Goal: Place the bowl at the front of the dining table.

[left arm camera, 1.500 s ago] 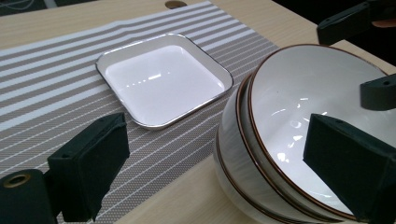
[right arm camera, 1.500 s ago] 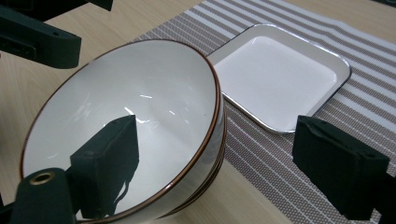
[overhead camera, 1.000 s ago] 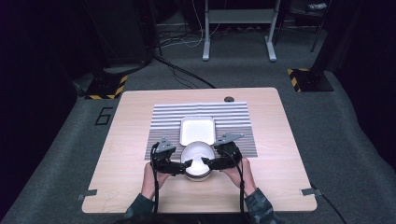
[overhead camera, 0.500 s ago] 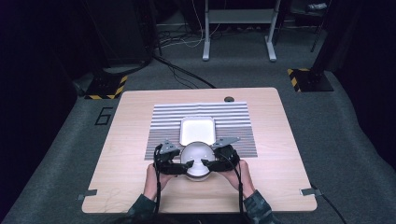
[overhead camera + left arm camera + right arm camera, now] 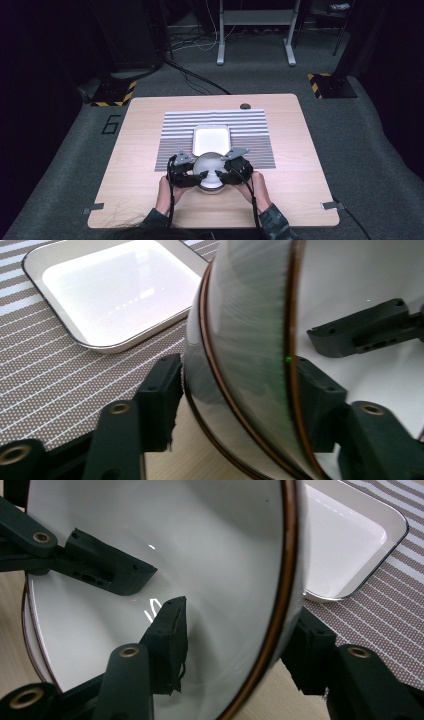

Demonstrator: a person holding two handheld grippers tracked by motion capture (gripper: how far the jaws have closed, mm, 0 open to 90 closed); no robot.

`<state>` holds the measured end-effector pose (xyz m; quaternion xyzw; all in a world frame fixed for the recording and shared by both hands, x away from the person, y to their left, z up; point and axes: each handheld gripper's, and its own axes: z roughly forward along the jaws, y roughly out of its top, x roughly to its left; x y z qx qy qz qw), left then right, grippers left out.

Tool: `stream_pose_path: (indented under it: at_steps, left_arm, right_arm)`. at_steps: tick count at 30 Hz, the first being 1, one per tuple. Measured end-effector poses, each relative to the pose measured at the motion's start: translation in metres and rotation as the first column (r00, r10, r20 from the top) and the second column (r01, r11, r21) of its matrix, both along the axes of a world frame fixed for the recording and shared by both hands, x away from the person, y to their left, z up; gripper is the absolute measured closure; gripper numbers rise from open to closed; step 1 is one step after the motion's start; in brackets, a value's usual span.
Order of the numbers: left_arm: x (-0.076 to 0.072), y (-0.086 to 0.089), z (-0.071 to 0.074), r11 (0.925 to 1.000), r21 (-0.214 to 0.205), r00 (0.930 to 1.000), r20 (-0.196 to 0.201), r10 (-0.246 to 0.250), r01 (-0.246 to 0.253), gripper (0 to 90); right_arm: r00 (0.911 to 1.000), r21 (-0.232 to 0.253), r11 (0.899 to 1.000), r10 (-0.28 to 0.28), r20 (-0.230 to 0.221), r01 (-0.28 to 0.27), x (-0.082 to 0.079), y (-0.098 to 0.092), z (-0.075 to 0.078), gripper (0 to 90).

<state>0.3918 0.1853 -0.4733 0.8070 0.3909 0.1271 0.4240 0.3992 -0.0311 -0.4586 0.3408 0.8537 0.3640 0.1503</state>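
The white bowl [image 5: 209, 170] with its brown rim sat at the near edge of the striped mat [image 5: 250, 131] on the surface [image 5: 300, 150], just in front of the square white tray [image 5: 211, 139]. The left gripper [image 5: 196, 176] and the right gripper [image 5: 222, 175] had just been closing, each clamped over the bowl's rim from opposite sides, one jaw inside and one outside.

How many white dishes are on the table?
2: a round bowl at the near edge of the striped mat, gripped at its rim from both sides, and a square tray just behind it on the mat.
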Motion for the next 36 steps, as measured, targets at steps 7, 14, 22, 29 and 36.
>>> stream_pose_path:
  at_steps: [7,14,22,29,36]
  left_arm:
    - [-0.001,-0.002,0.003,0.9998,0.015,0.9995,0.027,0.014,-0.014,49.3]
    - [-0.001,-0.002,0.008,0.9992,0.03,0.9977,0.063,0.026,-0.028,55.6]
    - [-0.003,-0.003,0.011,0.9982,0.044,0.9949,0.094,0.036,-0.041,60.0]
    - [-0.004,-0.005,0.013,0.9967,0.065,0.993,0.111,0.042,-0.05,61.2]
    - [-0.006,-0.005,0.013,0.9962,0.065,0.9906,0.128,0.049,-0.058,63.5]
  right_arm:
    - [0.9995,-0.026,1.0,-0.011,0.03,0.012,0.0,0.001,0.006,57.4]
    - [0.9974,-0.046,0.999,-0.019,0.07,0.022,-0.002,0.002,0.009,62.8]
    - [0.9895,-0.045,0.999,-0.023,0.143,0.03,-0.004,0.004,0.013,69.0]
    - [0.9689,-0.042,0.998,-0.044,0.243,0.056,-0.011,0.006,0.02,79.9]
    - [0.9608,-0.023,0.998,-0.054,0.272,0.062,-0.012,0.006,0.02,81.2]
